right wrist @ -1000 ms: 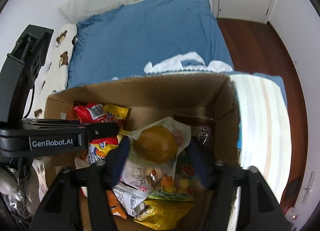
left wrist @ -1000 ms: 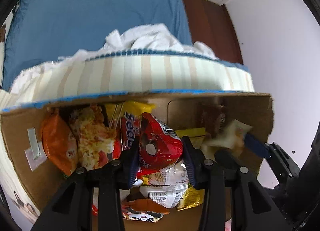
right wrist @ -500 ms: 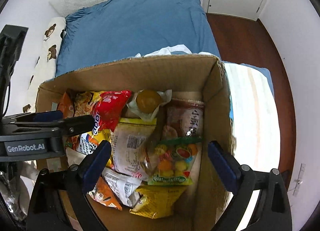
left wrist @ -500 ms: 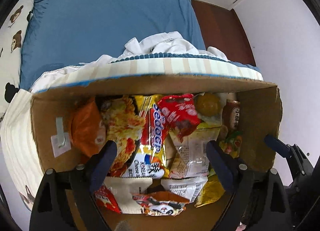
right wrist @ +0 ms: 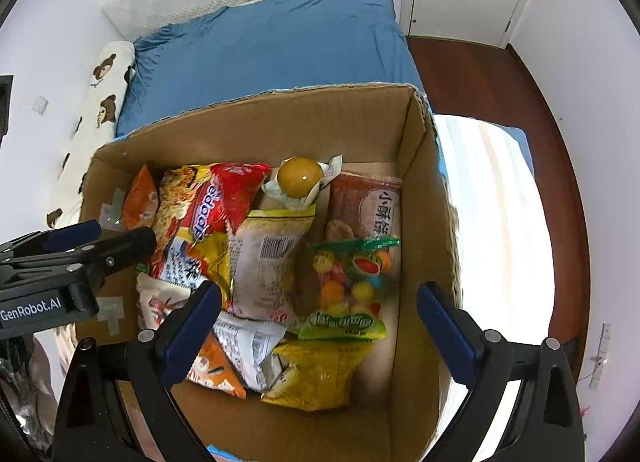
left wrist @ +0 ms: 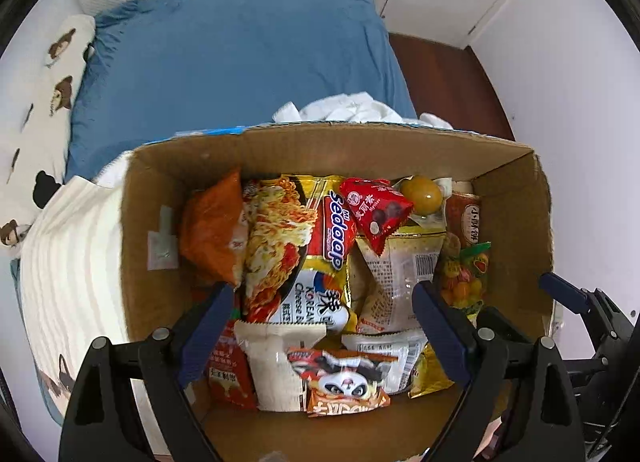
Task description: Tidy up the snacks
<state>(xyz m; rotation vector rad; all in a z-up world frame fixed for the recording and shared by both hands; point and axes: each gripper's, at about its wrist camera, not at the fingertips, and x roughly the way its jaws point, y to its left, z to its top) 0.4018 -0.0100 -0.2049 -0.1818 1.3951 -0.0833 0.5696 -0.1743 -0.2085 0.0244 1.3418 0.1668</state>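
Observation:
An open cardboard box (left wrist: 192,166) (right wrist: 416,190) holds several snack packets. A small red packet (left wrist: 376,212) lies on top of a yellow noodle pack (left wrist: 316,246) (right wrist: 200,218). A round yellow bun in a clear wrapper (left wrist: 422,191) (right wrist: 301,178) lies at the back. A bag of coloured candies (right wrist: 352,286) (left wrist: 464,274) lies at the right. My left gripper (left wrist: 322,302) is open and empty above the box. My right gripper (right wrist: 318,302) is open and empty above the box. The left gripper also shows in the right wrist view (right wrist: 100,238).
The box stands on a striped cover (left wrist: 72,262) at the foot of a bed with a blue blanket (left wrist: 240,62) (right wrist: 272,46). White cloth (left wrist: 352,112) lies behind the box. A bear-print pillow (right wrist: 100,94) is at the left. Dark wood floor (right wrist: 480,78) is at the right.
Both grippers opened, let go of the red packet and the bun in the box, and pulled up and back.

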